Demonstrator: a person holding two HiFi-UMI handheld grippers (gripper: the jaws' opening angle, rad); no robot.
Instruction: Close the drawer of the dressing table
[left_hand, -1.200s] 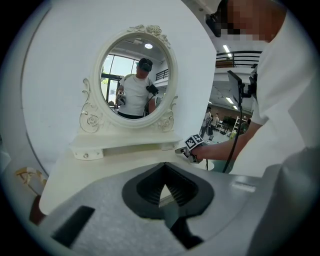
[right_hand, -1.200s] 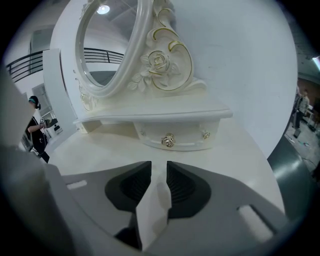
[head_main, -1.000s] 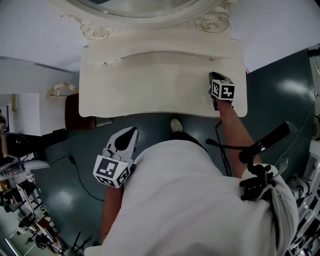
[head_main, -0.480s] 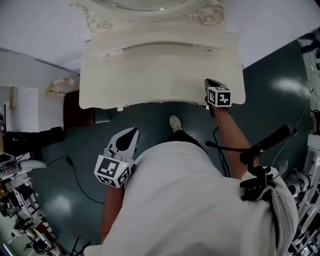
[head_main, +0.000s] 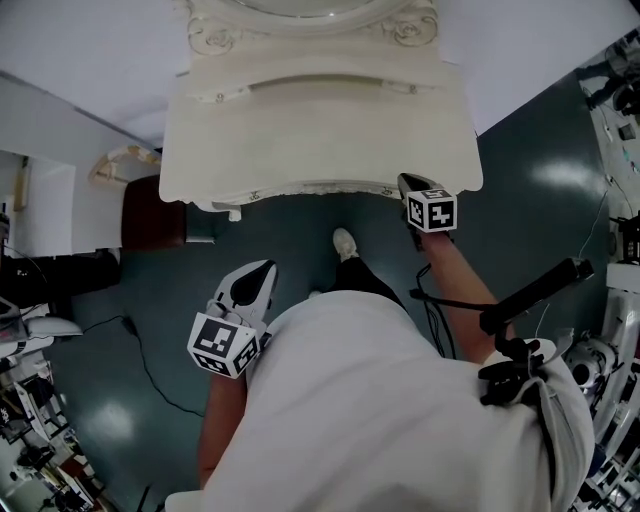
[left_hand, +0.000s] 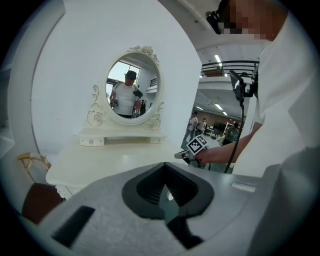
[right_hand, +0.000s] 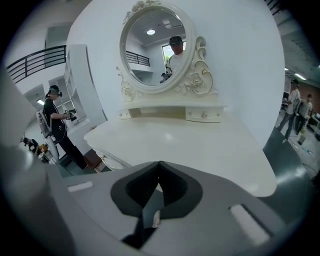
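Note:
The cream dressing table (head_main: 320, 130) fills the top of the head view, its carved front apron (head_main: 300, 190) facing me. No drawer stands visibly pulled out of that front. Two small drawers (right_hand: 205, 115) sit under the oval mirror (right_hand: 155, 47). My right gripper (head_main: 407, 181) is shut and empty, its tip at the table's front edge near the right corner; it also shows in the left gripper view (left_hand: 182, 155). My left gripper (head_main: 268, 265) hangs low over the floor, well short of the table, with its jaws together and nothing between them.
A dark brown stool (head_main: 150, 215) stands beside the table's left end. A cable (head_main: 150, 370) trails over the dark green floor. My shoe (head_main: 345, 243) is just below the table front. Racks and gear (head_main: 620, 260) line the right side, and a person (right_hand: 56, 120) stands far left.
I have backed away from the table. My right gripper has come back from over the table top to its front edge. The left gripper has drawn back with me, farther from the table.

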